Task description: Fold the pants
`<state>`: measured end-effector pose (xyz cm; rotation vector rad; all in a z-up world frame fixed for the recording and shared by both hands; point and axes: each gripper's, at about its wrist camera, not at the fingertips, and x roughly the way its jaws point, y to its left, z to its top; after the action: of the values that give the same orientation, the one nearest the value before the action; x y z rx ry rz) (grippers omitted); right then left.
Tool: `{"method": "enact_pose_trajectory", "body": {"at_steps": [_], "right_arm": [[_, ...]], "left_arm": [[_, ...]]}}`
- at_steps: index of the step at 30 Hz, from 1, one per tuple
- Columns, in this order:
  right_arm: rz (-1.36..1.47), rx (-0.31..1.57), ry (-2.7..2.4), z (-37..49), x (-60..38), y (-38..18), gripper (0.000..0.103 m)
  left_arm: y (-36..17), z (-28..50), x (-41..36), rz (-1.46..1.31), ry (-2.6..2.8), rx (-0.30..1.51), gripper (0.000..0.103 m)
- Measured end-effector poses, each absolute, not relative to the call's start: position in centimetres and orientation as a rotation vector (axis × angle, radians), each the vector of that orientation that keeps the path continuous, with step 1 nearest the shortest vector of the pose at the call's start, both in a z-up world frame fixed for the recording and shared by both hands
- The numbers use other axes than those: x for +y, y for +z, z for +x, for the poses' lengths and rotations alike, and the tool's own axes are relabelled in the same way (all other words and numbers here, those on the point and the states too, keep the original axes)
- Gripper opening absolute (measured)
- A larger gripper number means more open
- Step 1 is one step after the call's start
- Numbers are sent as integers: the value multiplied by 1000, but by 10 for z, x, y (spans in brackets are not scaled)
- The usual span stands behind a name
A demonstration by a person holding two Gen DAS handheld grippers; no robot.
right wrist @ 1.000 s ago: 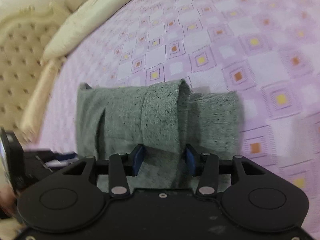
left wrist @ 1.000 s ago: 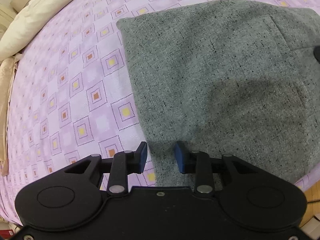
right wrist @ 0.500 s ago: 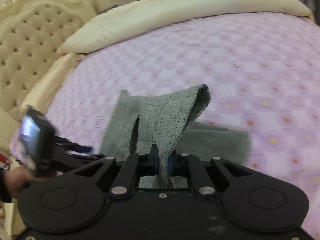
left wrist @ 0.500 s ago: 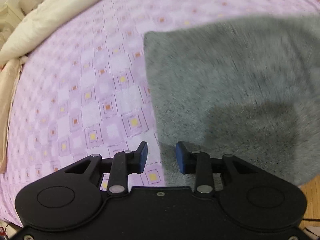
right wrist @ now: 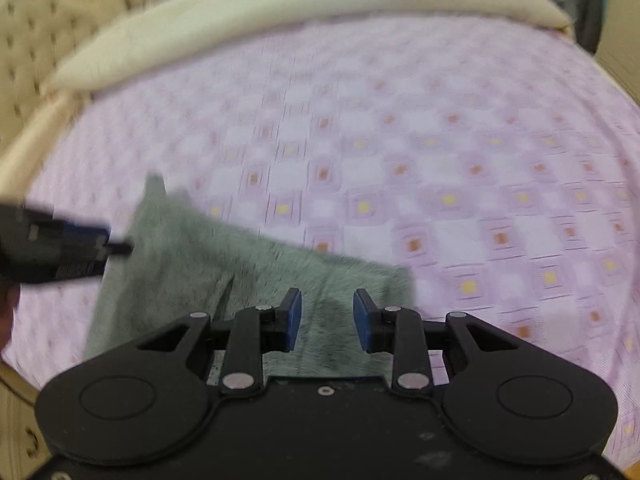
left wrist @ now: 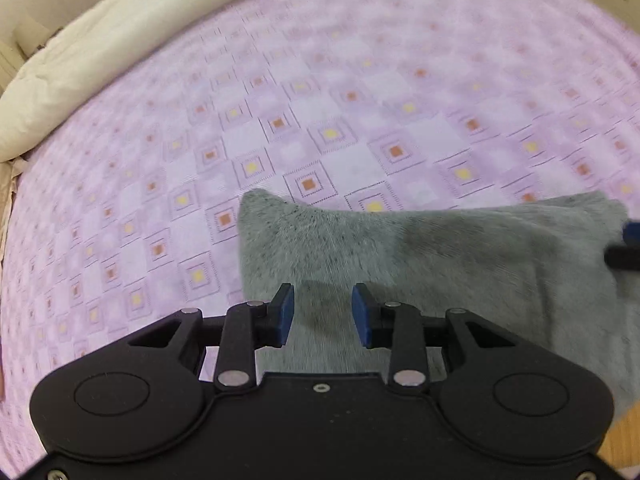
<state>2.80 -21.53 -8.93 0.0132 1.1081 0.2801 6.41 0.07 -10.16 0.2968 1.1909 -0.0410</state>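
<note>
Folded grey speckled woven pants (left wrist: pixel 440 264) lie on the lilac square-patterned bedspread (left wrist: pixel 320 120), 6 o'clock. Left hand-held gripper (left wrist: pixel 322 314) part-open, empty. Right hand-held gripper (right wrist: pixel 327 320) just reopened, empty.

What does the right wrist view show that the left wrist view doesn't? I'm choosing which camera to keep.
Only the right wrist view shows the tufted headboard and the left gripper from the side. Only the left wrist view shows the wooden floor. Both show the grey pants lying on the purple bedspread, the cream duvet, and open jaws.
</note>
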Motion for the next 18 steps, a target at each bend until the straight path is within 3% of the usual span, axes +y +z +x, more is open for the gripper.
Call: {"method": "enact_pose_trajectory", "body": {"at_steps": [3,7,18], "right_arm": [[-91,1256,207,51,-191,-119,32],[-104,1350,124,73,-183,-128,40],[-35,1432,64,95,-187,-143,52]], "left_arm": [[-125,79,3,299,-20,1282,43],[-139,83,3,339,-28,1292,46],[-150,89,5,327,-7,1277,47]]}}
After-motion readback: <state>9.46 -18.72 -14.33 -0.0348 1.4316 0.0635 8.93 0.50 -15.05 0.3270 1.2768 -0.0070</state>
